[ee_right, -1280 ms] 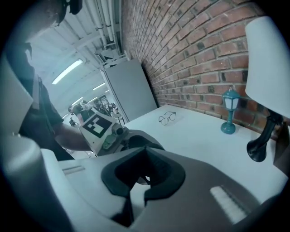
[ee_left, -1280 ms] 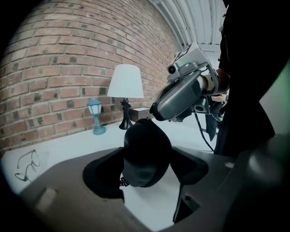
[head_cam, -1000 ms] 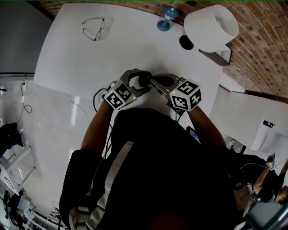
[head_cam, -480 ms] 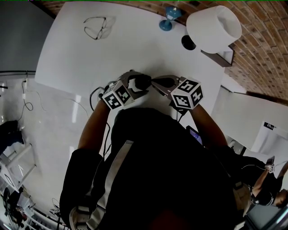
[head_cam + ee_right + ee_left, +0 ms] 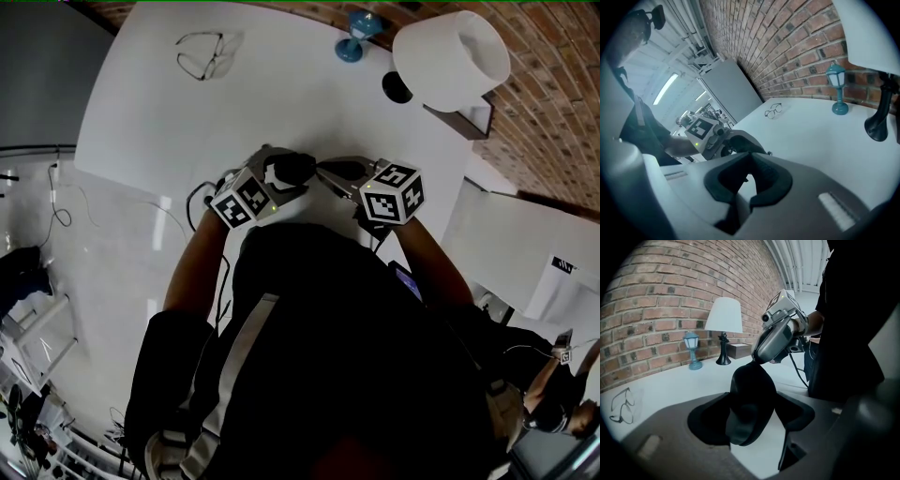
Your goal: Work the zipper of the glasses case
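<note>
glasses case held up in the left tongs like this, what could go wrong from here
The glasses case seems lifted off the table, gripped by the left tongs. A hard pull by the right tongs, pinched shut at its top end, could twist it loose. That thin pinch could also slip off.
</note>
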